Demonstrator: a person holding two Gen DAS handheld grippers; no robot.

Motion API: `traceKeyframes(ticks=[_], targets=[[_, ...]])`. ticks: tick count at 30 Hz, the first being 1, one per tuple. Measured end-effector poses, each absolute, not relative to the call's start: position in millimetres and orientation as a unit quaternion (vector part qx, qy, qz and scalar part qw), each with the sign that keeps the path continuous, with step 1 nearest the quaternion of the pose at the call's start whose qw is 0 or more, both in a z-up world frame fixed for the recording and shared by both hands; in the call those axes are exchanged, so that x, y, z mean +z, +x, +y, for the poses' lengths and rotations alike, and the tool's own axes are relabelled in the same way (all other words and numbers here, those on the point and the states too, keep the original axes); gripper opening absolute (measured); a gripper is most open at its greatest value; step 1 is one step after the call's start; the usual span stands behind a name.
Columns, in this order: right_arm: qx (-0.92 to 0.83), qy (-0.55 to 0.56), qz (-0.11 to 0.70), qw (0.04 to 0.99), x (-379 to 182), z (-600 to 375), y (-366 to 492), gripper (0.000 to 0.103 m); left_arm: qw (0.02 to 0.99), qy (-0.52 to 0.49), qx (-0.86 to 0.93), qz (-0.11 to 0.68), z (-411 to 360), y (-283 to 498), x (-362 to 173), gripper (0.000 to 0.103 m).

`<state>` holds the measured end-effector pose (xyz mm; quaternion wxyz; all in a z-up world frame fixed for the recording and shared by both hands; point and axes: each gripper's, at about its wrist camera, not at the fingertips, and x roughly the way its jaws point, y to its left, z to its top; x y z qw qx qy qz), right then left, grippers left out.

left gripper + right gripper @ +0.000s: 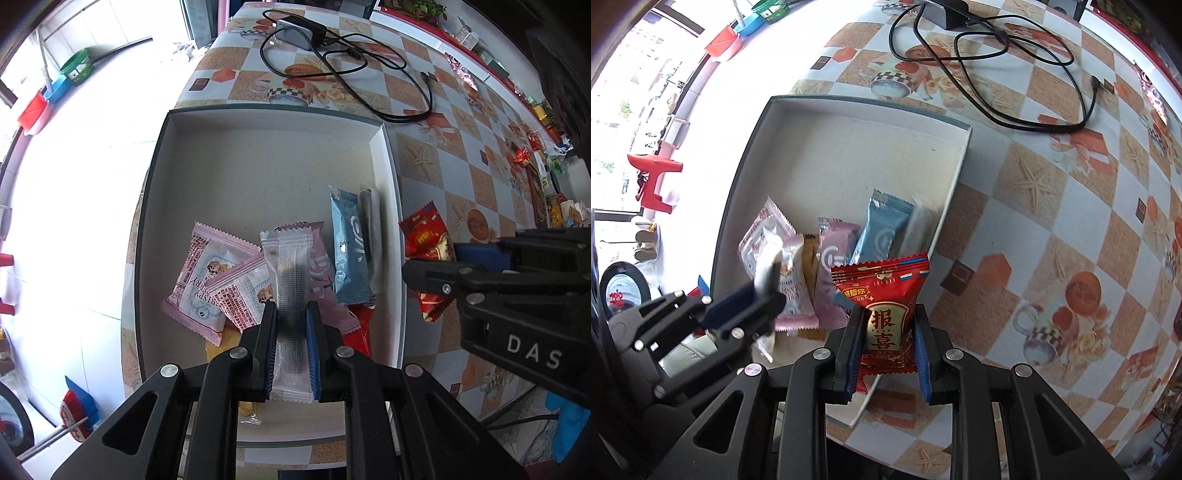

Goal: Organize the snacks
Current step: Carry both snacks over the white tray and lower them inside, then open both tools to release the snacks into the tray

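My left gripper is shut on a clear silver-striped snack packet and holds it above the near part of the shallow white box. In the box lie pink packets, a blue packet and a red one. My right gripper is shut on a red snack packet and holds it over the box's right wall. The right gripper also shows in the left wrist view, just right of the box. The left gripper appears in the right wrist view.
A black charger with a coiled cable lies on the patterned tablecloth beyond the box. More snacks and clutter line the table's far right edge. The table's left edge drops to a bright floor.
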<state>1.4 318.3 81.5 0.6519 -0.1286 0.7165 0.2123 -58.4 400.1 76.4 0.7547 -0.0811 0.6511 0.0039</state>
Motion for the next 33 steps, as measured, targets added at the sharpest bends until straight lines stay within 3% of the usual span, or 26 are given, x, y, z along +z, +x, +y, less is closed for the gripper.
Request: traceKeyframes(ticks=[16, 18, 20, 22, 23, 24, 26, 31, 33], targets=[[0.206, -0.134, 0.732, 0.636, 58.8, 346.4, 23.1, 0.026, 0.744, -0.078, 0.01, 0.664, 400.6, -48.9, 58.8, 0.018], [0.206, -0.134, 0.736, 0.631, 57.0, 346.1, 23.1, 0.026, 0.746, -0.073, 0.018, 0.661, 400.4, -49.6, 60.2, 0.028], [0.203, -0.134, 0.739, 0.628, 55.0, 346.2, 24.3, 0.027, 0.748, -0.069, 0.029, 0.659, 401.7, -50.1, 61.6, 0.063], [0.199, -0.134, 0.741, 0.628, 53.8, 343.3, 25.6, 0.028, 0.753, -0.067, 0.04, 0.654, 403.6, -51.3, 65.1, 0.079], [0.197, -0.133, 0.741, 0.628, 52.4, 342.3, 27.3, 0.028, 0.753, -0.066, 0.042, 0.653, 404.3, -51.4, 65.9, 0.079], [0.198, -0.129, 0.742, 0.628, 52.4, 340.5, 27.9, 0.031, 0.749, -0.06, 0.045, 0.658, 404.3, -50.9, 65.1, 0.08], [0.193, -0.131, 0.736, 0.635, 55.1, 337.9, 28.3, 0.063, 0.74, -0.041, 0.058, 0.668, 402.9, -49.6, 61.4, 0.081], [0.197, -0.139, 0.726, 0.644, 63.1, 336.7, 25.9, 0.066, 0.735, -0.019, 0.083, 0.673, 403.8, -51.1, 59.5, 0.083], [0.196, -0.14, 0.723, 0.647, 66.3, 335.8, 22.6, 0.077, 0.736, -0.014, 0.092, 0.67, 405.4, -52.5, 62.0, 0.083]])
